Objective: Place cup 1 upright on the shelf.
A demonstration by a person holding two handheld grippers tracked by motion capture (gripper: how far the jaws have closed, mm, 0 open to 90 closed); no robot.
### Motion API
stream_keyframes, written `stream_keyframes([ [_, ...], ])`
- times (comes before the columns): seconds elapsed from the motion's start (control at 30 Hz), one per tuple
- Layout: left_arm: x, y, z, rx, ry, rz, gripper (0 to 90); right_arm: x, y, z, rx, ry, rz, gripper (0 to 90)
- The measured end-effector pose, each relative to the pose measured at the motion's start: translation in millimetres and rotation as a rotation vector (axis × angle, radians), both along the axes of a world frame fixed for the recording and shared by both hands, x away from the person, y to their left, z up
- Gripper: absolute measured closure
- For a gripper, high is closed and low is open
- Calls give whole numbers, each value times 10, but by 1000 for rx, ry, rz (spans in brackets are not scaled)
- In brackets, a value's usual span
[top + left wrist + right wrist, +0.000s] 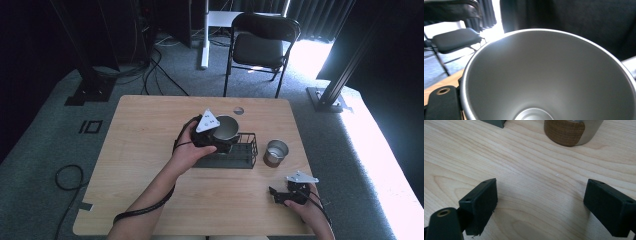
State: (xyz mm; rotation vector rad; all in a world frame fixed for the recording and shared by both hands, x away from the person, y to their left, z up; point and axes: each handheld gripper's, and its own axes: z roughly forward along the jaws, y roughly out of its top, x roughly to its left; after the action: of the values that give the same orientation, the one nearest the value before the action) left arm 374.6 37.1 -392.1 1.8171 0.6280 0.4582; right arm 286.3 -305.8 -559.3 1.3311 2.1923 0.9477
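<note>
Holding a steel cup point(227, 127) in your left hand-held gripper point(212, 134), you keep it tilted over the black wire rack point(240, 155) mid-bench point(140, 130). A second cup point(275, 152) stands just right of the rack. Your right hand-held gripper point(280, 195) rests near the bench's front edge, jaws spread wide, empty.

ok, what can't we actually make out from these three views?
- Left gripper jaws: high view, hidden by hand and grey plate; left gripper view, metal cup covers them.
- Whether that cup touches the black wire rack: high view, gripper in front.
- Second cup: right gripper view, top edge cuts it off.
</note>
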Motion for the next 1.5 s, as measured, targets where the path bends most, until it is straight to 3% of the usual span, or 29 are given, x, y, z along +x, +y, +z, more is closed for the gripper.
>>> stream_keyframes([
  [0.13,69,87,-39,-19,9,84,136,0,0,0,0,0,0,115],
  [0.3,156,195,-158,4,7,178,136,0,0,0,0,0,0,115],
  [0.57,248,303,-432,-25,34,245,136,0,0,0,0,1,0,115],
  [0.7,280,334,-552,-41,63,251,136,0,0,0,0,1,0,115],
  [1.17,311,297,-836,-2,98,235,135,-1,0,0,0,1,1,115],
  [1.33,287,274,-855,18,64,218,134,-1,0,0,0,0,0,114],
  [1.47,280,255,-844,49,83,211,124,-1,0,0,0,1,0,115],
  [1.5,275,253,-844,58,76,206,73,-1,0,0,0,1,0,115],
])
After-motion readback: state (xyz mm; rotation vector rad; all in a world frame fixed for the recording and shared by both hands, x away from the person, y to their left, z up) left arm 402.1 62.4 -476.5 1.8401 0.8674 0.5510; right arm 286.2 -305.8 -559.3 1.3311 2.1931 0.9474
